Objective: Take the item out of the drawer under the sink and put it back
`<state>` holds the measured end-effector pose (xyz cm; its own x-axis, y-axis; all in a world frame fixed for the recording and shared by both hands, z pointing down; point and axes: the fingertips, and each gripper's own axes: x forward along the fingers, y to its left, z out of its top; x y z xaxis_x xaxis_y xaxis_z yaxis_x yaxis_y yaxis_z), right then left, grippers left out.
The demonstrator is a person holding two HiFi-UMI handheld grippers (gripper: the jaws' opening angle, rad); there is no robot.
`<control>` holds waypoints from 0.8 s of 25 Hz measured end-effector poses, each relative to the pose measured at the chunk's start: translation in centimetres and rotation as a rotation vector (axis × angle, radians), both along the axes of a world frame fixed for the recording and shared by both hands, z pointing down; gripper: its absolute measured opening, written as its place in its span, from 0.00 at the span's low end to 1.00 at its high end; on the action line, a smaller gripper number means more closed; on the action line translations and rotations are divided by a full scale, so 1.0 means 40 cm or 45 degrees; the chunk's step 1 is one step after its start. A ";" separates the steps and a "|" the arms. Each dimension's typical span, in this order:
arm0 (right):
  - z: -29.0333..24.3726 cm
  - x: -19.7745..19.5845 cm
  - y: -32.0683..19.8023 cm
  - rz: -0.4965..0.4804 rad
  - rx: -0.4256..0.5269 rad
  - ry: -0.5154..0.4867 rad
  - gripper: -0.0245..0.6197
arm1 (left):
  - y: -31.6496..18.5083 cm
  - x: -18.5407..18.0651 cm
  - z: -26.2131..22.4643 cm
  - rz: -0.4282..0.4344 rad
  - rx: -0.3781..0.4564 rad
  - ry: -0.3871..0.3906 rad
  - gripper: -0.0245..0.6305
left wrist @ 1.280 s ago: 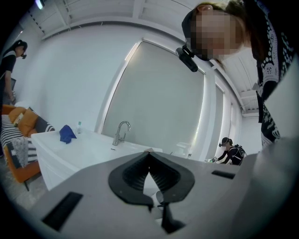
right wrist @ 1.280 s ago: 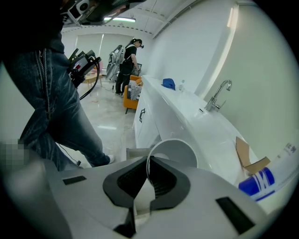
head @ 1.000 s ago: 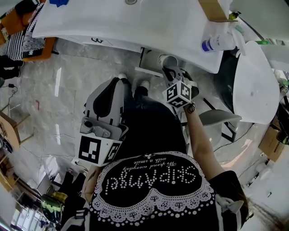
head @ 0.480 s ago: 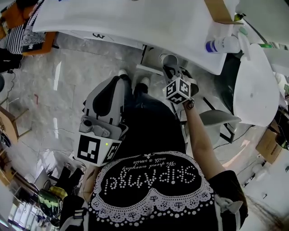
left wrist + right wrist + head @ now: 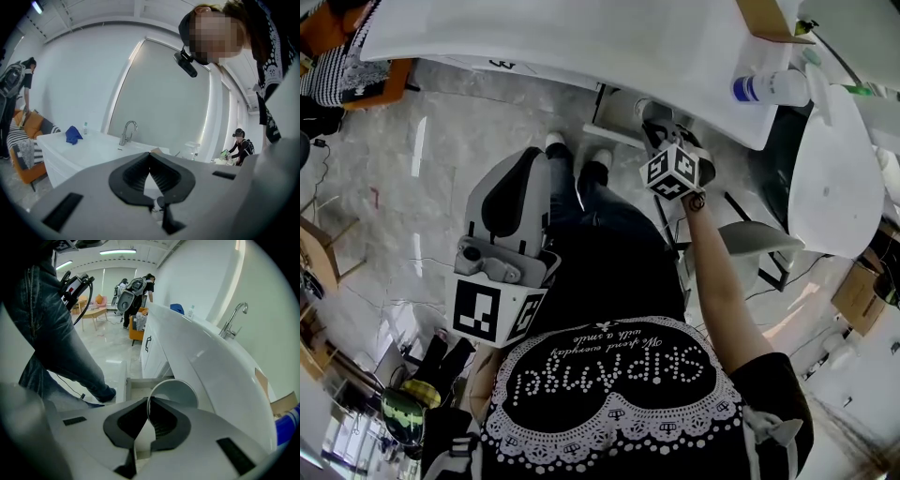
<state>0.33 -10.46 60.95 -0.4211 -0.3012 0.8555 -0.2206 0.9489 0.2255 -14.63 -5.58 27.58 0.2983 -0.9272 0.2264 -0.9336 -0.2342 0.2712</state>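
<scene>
A white cup (image 5: 172, 393) hangs by its rim between the pads of my right gripper (image 5: 148, 405), which is shut on it. The cup sits over the open drawer (image 5: 123, 380) under the white sink counter (image 5: 211, 357). In the head view the right gripper (image 5: 659, 131) points steeply down below the counter edge (image 5: 581, 47), and only a sliver of the cup (image 5: 645, 110) shows past it. My left gripper (image 5: 532, 157) is held low at the person's left side, away from the drawer. Its jaws meet at the tip (image 5: 150, 154) with nothing between them.
A faucet (image 5: 233, 318) and a blue cloth (image 5: 73, 135) are on the counter. A blue-capped bottle (image 5: 769, 89) and a cardboard box (image 5: 764, 19) lie at its right end. A round white seat (image 5: 834, 178) stands at the right. Other people work in the background.
My right gripper has sunk a little with the cup, toward the drawer under the counter edge, so less of the cup shows. The left gripper has barely moved.
</scene>
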 end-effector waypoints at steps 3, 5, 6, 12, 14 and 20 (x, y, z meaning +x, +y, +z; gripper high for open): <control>0.015 -0.002 0.000 0.004 -0.013 0.003 0.08 | 0.000 0.004 0.008 0.009 -0.014 0.001 0.04; 0.027 -0.001 -0.002 0.008 -0.023 0.006 0.08 | 0.007 0.016 0.019 0.028 -0.034 0.006 0.04; 0.034 0.000 -0.003 0.009 -0.027 0.009 0.08 | 0.011 0.023 0.024 0.039 -0.044 0.008 0.04; 0.071 -0.001 -0.013 0.012 -0.057 0.031 0.08 | 0.018 0.031 0.035 0.057 -0.072 0.013 0.04; 0.082 0.001 -0.016 0.013 -0.065 0.039 0.08 | 0.020 0.029 0.039 0.052 -0.077 0.013 0.04; 0.109 0.003 -0.015 0.004 -0.082 0.061 0.08 | 0.030 0.023 0.047 0.038 -0.090 0.015 0.04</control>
